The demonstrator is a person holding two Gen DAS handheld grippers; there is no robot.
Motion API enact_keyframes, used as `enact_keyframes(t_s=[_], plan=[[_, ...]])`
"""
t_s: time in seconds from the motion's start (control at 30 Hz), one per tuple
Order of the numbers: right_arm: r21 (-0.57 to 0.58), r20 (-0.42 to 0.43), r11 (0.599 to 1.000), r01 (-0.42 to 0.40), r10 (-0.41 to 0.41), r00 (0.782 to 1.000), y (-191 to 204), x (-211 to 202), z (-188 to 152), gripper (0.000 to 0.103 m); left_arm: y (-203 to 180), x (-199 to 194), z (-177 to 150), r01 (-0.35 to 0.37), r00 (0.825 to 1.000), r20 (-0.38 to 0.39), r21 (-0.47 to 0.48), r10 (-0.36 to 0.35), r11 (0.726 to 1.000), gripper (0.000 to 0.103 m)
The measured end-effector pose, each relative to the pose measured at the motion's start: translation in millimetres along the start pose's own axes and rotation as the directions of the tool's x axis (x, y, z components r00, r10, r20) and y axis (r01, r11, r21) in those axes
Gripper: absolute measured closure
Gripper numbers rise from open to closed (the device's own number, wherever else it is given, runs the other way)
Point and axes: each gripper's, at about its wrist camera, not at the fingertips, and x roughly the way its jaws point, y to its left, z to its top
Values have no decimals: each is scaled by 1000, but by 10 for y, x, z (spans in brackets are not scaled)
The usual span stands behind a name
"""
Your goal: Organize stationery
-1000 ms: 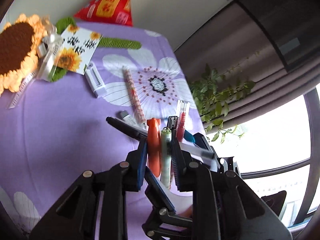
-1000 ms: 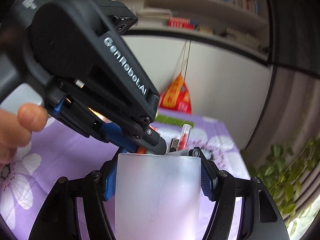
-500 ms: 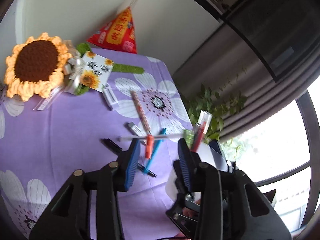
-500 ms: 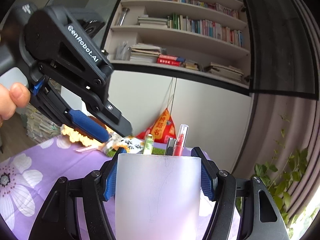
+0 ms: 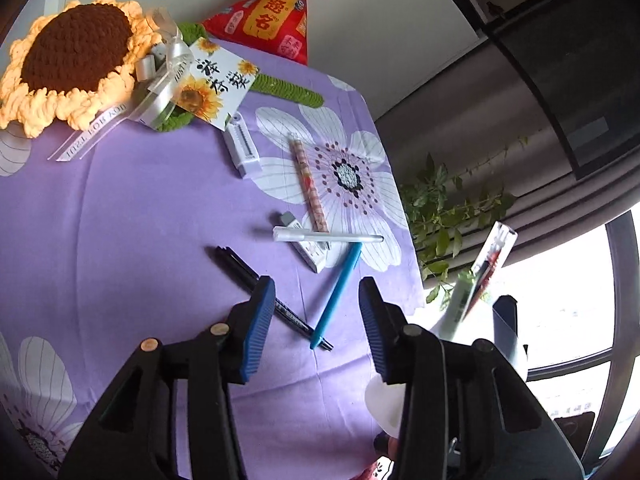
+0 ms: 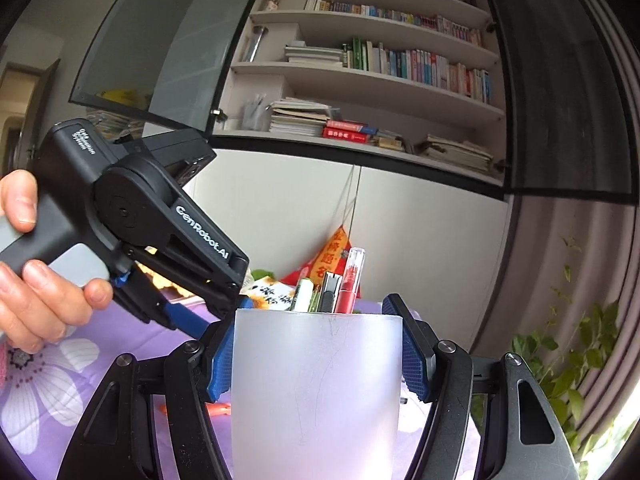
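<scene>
Over at 9 o'clock in the right wrist view, a hand wraps the grey handle of the left tool, thumb on top and fingers curled underneath, so the tool slants down toward the desk with its purple flower cloth. Its jaws have just been opening and now stand apart with nothing between the blue pads. From its own camera, a black pen runs under the left pad, and a blue pen lies in the gap on the cloth, slanting toward 1 o'clock. Up at 12 o'clock from those sit a white pen crossing a small white eraser box, then a patterned pen and a white correction tape. A crochet sunflower fills the 10 o'clock corner.

Dead centre in the right wrist view, the right tool is held about level and is clamped on a frosted cup, pads pressed to both sides. A red pen plus a few others I can't quite make out poke out of the rim at 12 o'clock.
</scene>
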Motion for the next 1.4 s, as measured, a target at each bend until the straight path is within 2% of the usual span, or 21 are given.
enact_keyframes(t_s=[0.07,0.13,0.17,0.23,0.37,0.43,0.5,0.57,0.67,0.87,1.0,1.07,1.17,1.3,1.4], plan=[[-21,0,1000,-13,13,1000,40,-11,2,35,21,4,10,45,999,-16,1,-45,999,62],[-29,-18,998,-52,51,999,77,-7,-9,35,-32,45,2,125,990,-66,27,-123,992,62],[-34,-33,997,-71,70,997,96,0,-21,34,-61,61,-14,143,987,-82,36,-140,989,63],[-42,-77,993,-106,103,992,133,32,-54,34,-121,80,-47,110,991,-83,69,-105,991,63],[-45,-166,988,-145,136,977,133,69,-133,34,-189,158,-130,135,984,-132,92,-123,986,64],[-17,-227,986,-167,159,961,76,98,-193,34,-243,179,-197,139,981,-151,114,-121,984,63],[2,-277,985,-172,166,947,23,98,-256,34,-280,202,-245,134,980,-162,132,-112,982,63],[2,-288,986,-164,158,945,-7,45,-311,34,-291,213,-310,117,981,-168,140,-93,983,63],[-4,-278,989,-149,142,950,-36,-99,-381,34,-255,196,-353,97,985,-153,132,-76,987,63],[-85,-140,994,-71,59,988,45,-436,-401,34,-96,293,-388,41,982,-185,70,-28,997,62],[-154,-63,987,-45,36,997,172,-506,-365,34,-194,328,-475,45,976,-215,111,-20,993,64],[-165,-54,985,-50,41,998,202,-506,-354,34,-212,300,-468,35,979,-204,130,-8,991,64],[-178,-48,982,-59,51,998,211,-493,-320,34,-195,242,-439,72,977,-206,113,-48,991,65],[-168,-81,982,-88,75,994,191,-429,-293,34,-215,168,-460,44,984,-176,139,-19,989,65],[-172,-94,979,-106,90,991,194,-385,-278,34,-176,181,-461,40,983,-181,128,-17,991,65]])
